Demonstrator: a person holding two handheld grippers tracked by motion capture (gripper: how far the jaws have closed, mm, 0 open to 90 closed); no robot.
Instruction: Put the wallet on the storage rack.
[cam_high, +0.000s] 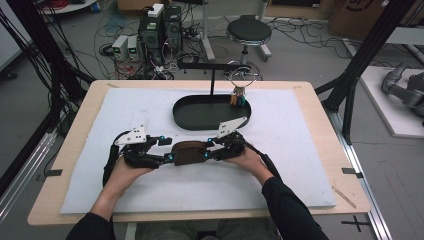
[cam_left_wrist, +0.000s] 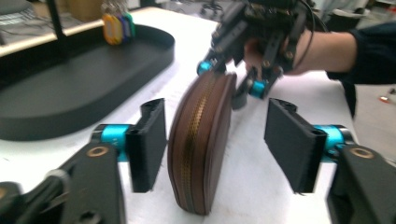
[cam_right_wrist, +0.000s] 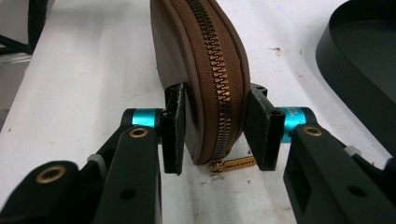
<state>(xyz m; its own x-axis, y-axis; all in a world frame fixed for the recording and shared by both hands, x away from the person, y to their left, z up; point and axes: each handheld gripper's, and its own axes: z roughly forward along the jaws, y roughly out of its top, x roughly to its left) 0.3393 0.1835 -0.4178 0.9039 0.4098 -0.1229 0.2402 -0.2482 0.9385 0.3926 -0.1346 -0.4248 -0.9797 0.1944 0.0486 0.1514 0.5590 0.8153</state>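
Observation:
A brown zipped pouch (cam_high: 189, 152) stands on its edge on the white mat, between my two grippers. My left gripper (cam_high: 167, 150) is open, its pads standing clear on either side of the pouch's (cam_left_wrist: 201, 149) left end. My right gripper (cam_high: 207, 150) is shut on the other end, where both pads press the pouch's (cam_right_wrist: 205, 56) sides. The brass zipper runs along the top, and its pull tab (cam_right_wrist: 233, 164) lies on the mat between the right gripper's (cam_right_wrist: 217, 128) pads. The left gripper view shows the right gripper (cam_left_wrist: 231, 77) clamped on the far end.
A black oval tray (cam_high: 180, 117) sits just behind the pouch. From a black stand (cam_high: 212, 80) over the tray hangs a bunch of coloured key tags (cam_high: 237, 97). White mat (cam_high: 150, 100) lies around the tray, over a wooden table.

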